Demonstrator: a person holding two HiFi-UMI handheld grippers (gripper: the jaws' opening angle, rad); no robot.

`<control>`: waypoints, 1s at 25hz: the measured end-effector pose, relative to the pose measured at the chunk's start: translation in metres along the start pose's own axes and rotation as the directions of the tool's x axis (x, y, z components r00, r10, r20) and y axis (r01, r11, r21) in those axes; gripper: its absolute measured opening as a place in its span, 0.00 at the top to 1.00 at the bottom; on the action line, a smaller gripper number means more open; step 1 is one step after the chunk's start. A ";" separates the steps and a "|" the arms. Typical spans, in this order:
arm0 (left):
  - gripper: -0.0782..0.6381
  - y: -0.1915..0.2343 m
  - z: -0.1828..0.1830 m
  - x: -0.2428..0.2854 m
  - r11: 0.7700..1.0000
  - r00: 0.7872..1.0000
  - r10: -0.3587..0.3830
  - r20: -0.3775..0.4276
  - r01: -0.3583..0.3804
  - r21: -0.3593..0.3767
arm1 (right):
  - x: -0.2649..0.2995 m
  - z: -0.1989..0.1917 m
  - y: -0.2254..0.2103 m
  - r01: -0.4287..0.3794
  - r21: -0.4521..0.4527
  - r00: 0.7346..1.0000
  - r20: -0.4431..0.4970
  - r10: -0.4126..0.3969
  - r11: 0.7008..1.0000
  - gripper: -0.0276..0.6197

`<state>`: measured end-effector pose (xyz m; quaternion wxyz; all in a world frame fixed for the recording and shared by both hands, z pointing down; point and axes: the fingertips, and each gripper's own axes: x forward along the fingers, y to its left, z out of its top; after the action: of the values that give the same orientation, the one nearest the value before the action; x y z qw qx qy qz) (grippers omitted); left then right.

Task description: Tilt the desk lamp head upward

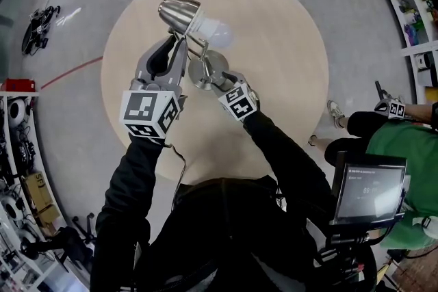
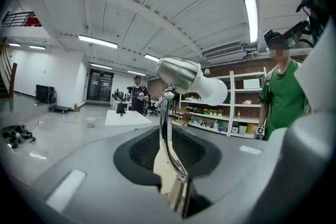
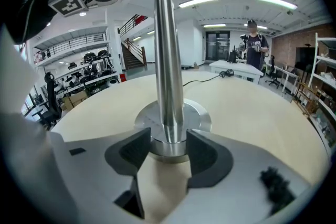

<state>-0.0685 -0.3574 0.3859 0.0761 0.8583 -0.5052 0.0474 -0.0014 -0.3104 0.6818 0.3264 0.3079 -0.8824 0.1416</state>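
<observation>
Round pale wooden table (image 1: 287,58) carries a brushed-steel desk lamp (image 1: 183,14) near its centre. Left gripper (image 1: 175,46): jaws narrowly parted, flanking the lamp's thin curved arm (image 2: 166,134) without pressing it. White bulb (image 1: 217,31) points right. Right gripper (image 1: 220,78): jaws wide, clamped on the collar (image 3: 168,145) at the post's foot.

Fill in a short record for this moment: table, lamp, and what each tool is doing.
table: round, pale wood
lamp head: metal shade with white bulb
left tool: open, thin lamp arm between its jaws
right tool: closed on lamp post at its foot
</observation>
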 end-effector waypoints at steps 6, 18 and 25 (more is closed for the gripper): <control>0.78 -0.003 -0.022 -0.005 1.000 1.000 0.017 -0.026 -0.017 -0.001 | -0.021 0.019 -0.010 0.031 0.110 0.991 0.124 -0.045 0.993 0.61; 0.78 -0.026 -0.083 -0.030 0.999 0.987 0.008 -0.160 -0.014 -0.032 | -0.132 0.085 -0.028 0.045 0.346 0.907 0.379 -0.184 0.937 0.66; 0.79 -0.048 -0.107 -0.036 0.999 0.979 -0.034 -0.200 0.025 -0.048 | -0.174 0.108 -0.023 0.047 0.329 0.867 0.455 -0.202 0.943 0.75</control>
<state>-0.0443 -0.2846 0.4815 0.1467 0.8546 -0.4832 0.1213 0.0641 -0.2983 0.4866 0.0525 0.4373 -0.8808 0.1740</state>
